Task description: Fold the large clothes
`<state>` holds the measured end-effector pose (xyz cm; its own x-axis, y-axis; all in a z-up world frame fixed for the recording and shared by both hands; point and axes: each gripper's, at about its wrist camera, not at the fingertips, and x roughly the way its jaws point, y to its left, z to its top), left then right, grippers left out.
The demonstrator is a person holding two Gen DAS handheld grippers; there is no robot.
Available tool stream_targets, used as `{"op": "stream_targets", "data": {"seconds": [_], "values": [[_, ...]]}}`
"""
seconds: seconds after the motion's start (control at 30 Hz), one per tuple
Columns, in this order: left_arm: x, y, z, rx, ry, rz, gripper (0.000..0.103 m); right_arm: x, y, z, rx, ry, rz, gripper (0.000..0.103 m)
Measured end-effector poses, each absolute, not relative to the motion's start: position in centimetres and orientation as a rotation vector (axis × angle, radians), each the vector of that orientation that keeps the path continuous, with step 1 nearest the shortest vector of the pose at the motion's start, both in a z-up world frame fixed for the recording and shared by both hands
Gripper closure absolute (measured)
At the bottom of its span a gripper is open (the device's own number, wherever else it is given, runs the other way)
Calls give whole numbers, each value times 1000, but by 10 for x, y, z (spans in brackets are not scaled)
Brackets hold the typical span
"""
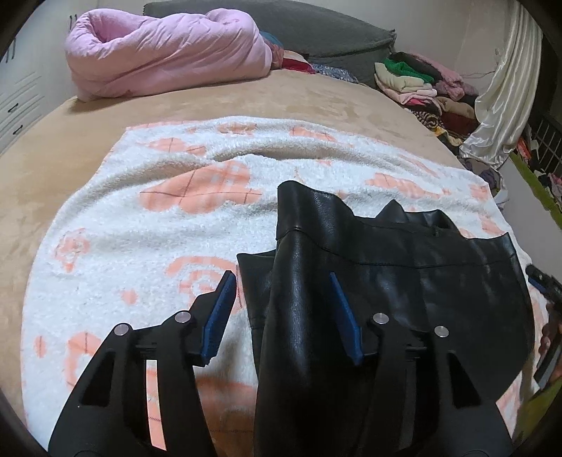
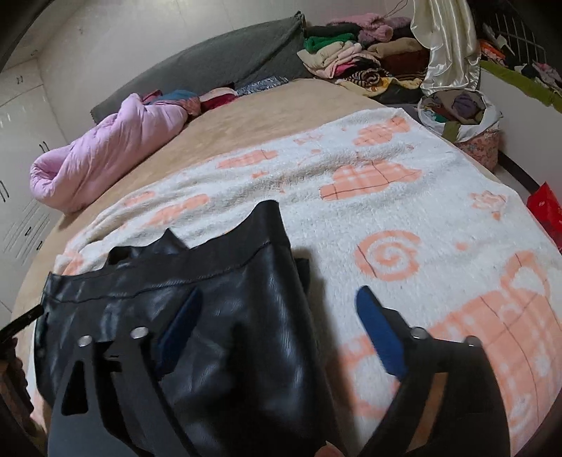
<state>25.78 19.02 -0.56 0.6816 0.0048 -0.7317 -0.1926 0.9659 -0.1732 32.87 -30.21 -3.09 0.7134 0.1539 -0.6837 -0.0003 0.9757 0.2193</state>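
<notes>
In the left wrist view, the left gripper (image 1: 282, 316) hangs over a bed with its jaws spread apart. Its blue pads (image 1: 220, 318) stand clear of each other, and a fold of the black leather garment (image 1: 404, 274) rises between them without either pad visibly pressing it. The garment lies partly folded on a white fleece blanket (image 1: 140, 228) printed with peach hearts and swirls, toward the near right part of that blanket. The blanket rests on a tan bedcover (image 1: 298, 95). At the far side of the bed sits a rolled pink quilt (image 1: 165, 52) with a grey cushion (image 1: 316, 31) behind it. A heap of mixed clothes (image 1: 421, 88) is piled to the far right, beside a cream satin curtain (image 1: 505, 98). At the right edge, part of the other tool shows, too little to read.

In the right wrist view, the right gripper (image 2: 277, 327) also has its jaws set wide. One blue pad (image 2: 179, 330) lies over the garment (image 2: 228, 281) and the other hangs above the bare blanket (image 2: 386, 218); nothing is pinched. The garment lies at the near left of the blanket here, its seamed edge turned toward the far side. The pink quilt (image 2: 105, 158) sits on the far left, the clothes heap (image 2: 358, 59) at the far right, with a bag of fabrics (image 2: 460, 112) off the bed's far corner.
</notes>
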Motion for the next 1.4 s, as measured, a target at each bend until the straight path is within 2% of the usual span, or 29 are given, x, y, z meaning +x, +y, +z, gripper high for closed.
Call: {"op": "stream_targets", "data": {"seconds": [0.03, 0.1, 0.33, 0.53, 0.67, 0.8, 0.9, 1.03, 1.1, 1.4], "values": [[256, 191, -4, -248, 814, 112, 45, 324, -302, -30, 208, 766, 87, 11], [253, 191, 1, -253, 804, 110, 39, 310, -304, -28, 211, 760, 98, 8], [230, 186, 10, -253, 791, 103, 16, 275, -303, -36, 203, 822, 131, 7], [203, 181, -10, -275, 861, 107, 14, 256, -301, -51, 210, 885, 134, 8], [191, 179, -40, -336, 958, 144, 13, 248, -305, -67, 216, 944, 108, 19], [184, 178, -58, -366, 966, 160, 11, 242, -311, -80, 254, 946, 112, 19], [178, 177, -54, -380, 949, 158, 12, 236, -304, -68, 221, 920, 79, 19], [163, 172, -35, -377, 893, 138, 11, 215, -280, -36, 121, 794, 80, 18], [162, 171, -27, -365, 870, 138, 10, 205, -258, -22, 75, 758, 118, 14], [156, 178, -6, -330, 815, 189, 10, 195, -166, -6, -11, 753, 305, 14]]}}
